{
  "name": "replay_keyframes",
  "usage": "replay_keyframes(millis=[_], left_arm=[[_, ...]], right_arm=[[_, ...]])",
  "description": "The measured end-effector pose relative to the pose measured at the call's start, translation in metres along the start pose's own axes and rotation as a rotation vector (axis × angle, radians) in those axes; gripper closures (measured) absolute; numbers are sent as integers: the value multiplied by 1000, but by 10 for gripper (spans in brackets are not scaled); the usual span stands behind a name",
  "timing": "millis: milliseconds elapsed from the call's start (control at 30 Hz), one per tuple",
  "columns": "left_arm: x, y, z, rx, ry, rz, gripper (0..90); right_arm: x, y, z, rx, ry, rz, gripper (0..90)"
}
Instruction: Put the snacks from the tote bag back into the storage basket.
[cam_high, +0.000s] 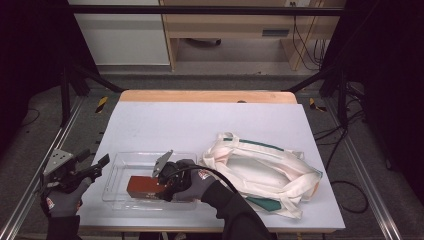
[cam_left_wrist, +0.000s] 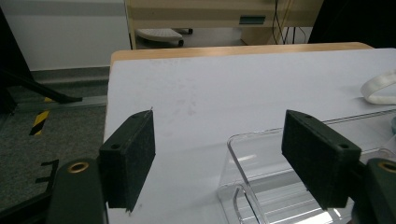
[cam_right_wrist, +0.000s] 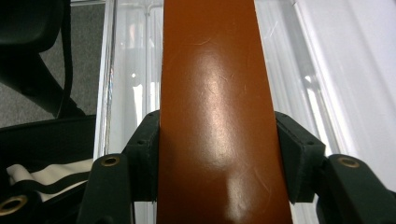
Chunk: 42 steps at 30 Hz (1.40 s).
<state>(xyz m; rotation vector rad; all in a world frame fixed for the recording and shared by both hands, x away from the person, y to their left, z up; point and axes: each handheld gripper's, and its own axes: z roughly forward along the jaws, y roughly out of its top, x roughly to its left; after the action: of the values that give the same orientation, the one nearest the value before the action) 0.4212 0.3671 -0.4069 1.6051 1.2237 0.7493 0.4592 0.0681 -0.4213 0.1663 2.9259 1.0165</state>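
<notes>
Right gripper is clamped on a glossy reddish-brown box, so we've got a solid grip there: in the right gripper view both black pads press flat against the long sides of the box, one on each side, no gap. From the high view, the box sits low inside the clear plastic tray, toward the tray's near edge; we can't tell if it's actually resting on the tray floor yet. Our gloved right hand comes in over the tray's near right corner, cable looping back along the sleeve.

Left gripper hangs just outside the tray's left wall, off the table's left edge, gloved left hand wrapped around it. Its jaws are spread wide with nothing between them; in the left gripper view we just see bare table and the tray's rounded corner through the gap.

On the tray's right, just beside it, lies a cream tote bag with green trim, flopped open on the pale table.
</notes>
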Motion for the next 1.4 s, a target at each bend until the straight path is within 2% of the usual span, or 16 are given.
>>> replay_keyframes(millis=[400,533,933,1067,1400], left_arm=[[-1,-1,2,6,-2,-1,257],[0,-1,2,7,-3,-3,258],[0,-2,2,6,-3,-6,257],[1,-2,2,6,-3,-6,257],[0,-1,2,5,-6,-6,258]], right_arm=[[0,-2,2,18,11,0,423],[1,-2,3,35,-9,1,422],[3,-1,5,73,-26,-9,422],[2,-2,5,75,-28,-5,413],[2,-4,0,34,-38,6,405]])
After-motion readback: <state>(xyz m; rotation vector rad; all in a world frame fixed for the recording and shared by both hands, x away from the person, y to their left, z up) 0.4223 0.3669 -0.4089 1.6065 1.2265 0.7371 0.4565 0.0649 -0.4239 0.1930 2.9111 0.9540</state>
